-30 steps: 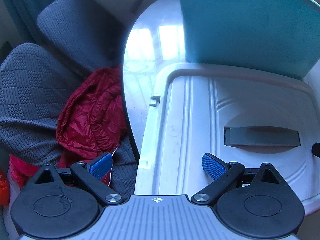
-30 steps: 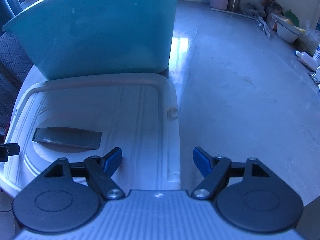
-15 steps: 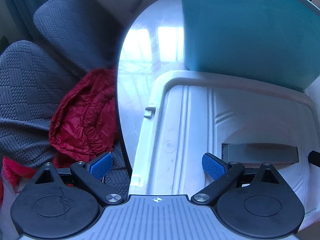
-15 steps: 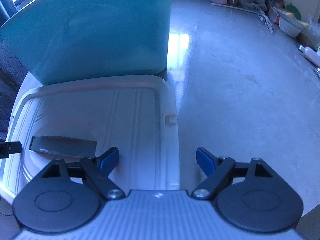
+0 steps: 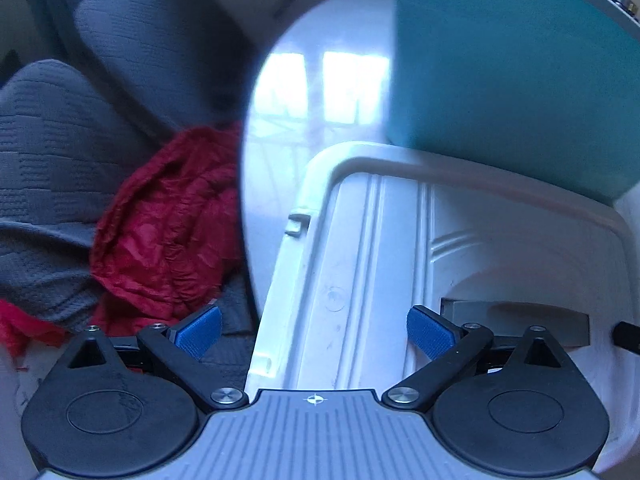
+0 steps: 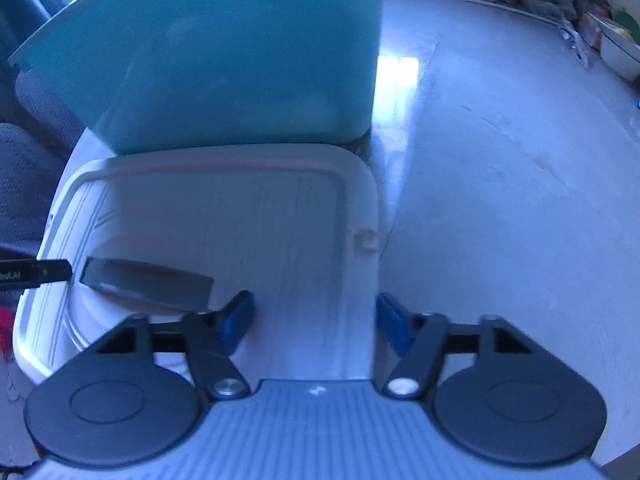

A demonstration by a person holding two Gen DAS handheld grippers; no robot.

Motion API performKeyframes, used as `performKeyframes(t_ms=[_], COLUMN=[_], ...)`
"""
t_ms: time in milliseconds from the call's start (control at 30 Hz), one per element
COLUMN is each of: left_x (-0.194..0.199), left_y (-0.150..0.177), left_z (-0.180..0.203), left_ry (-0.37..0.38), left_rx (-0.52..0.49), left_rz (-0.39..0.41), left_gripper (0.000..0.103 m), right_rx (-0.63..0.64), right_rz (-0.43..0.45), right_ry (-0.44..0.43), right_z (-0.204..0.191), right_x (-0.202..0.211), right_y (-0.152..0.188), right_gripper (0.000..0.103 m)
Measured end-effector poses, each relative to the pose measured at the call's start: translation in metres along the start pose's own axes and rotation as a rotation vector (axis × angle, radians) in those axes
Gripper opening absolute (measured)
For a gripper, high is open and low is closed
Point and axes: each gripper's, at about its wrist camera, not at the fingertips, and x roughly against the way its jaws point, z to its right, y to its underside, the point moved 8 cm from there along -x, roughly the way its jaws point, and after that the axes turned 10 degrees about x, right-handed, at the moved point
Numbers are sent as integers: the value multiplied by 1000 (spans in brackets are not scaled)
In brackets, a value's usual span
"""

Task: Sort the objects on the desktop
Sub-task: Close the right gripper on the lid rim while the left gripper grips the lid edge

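A white plastic lid [image 5: 400, 240] with a grey recessed handle [image 5: 516, 320] lies flat on the pale round table, in front of a teal storage bin [image 5: 520, 72]. My left gripper [image 5: 314, 330] is open and straddles the lid's left edge. In the right wrist view the same lid [image 6: 260, 216], its grey handle [image 6: 148, 284] and the teal bin [image 6: 224, 56] show. My right gripper [image 6: 316, 322] is open, narrower than before, and straddles the lid's right edge. Neither set of pads visibly clamps the lid.
Grey padded chairs [image 5: 60, 152] with a red jacket [image 5: 168, 224] stand left of the table. The pale table top [image 6: 520, 200] stretches right, with bowls, bottles and packets [image 6: 592, 28] at its far right edge. The other gripper's black tip [image 6: 32, 274] shows at the lid's left.
Both grippers have moved forward along the lid's side edges toward the teal bin. The right gripper's fingers have closed in somewhat around the lid's right edge.
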Motion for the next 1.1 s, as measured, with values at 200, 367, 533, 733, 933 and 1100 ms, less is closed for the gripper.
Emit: performKeyframes(t_ms=[200, 367, 533, 733, 933, 1100], left_x=[-1, -1, 1, 2, 7, 13], left_y=[4, 6, 10, 26, 36, 37], left_z=[-14, -22, -37, -47, -52, -71], left_ry=[39, 70, 113, 190, 187, 231], left_rx=[45, 67, 121, 161, 145, 188], left_rz=[-21, -32, -49, -88, -49, -2], left_gripper=[102, 102, 102, 103, 101, 69], right_rx=[17, 22, 38, 43, 48, 45], right_rz=[-6, -12, -20, -19, -18, -12], right_ry=[-11, -19, -35, -45, -55, -62], right_z=[-4, -9, -10, -19, -29, -34], right_x=[0, 5, 12, 14, 15, 17], right_y=[2, -5, 0, 6, 13, 20], right_gripper=[50, 50, 51, 51, 51, 52])
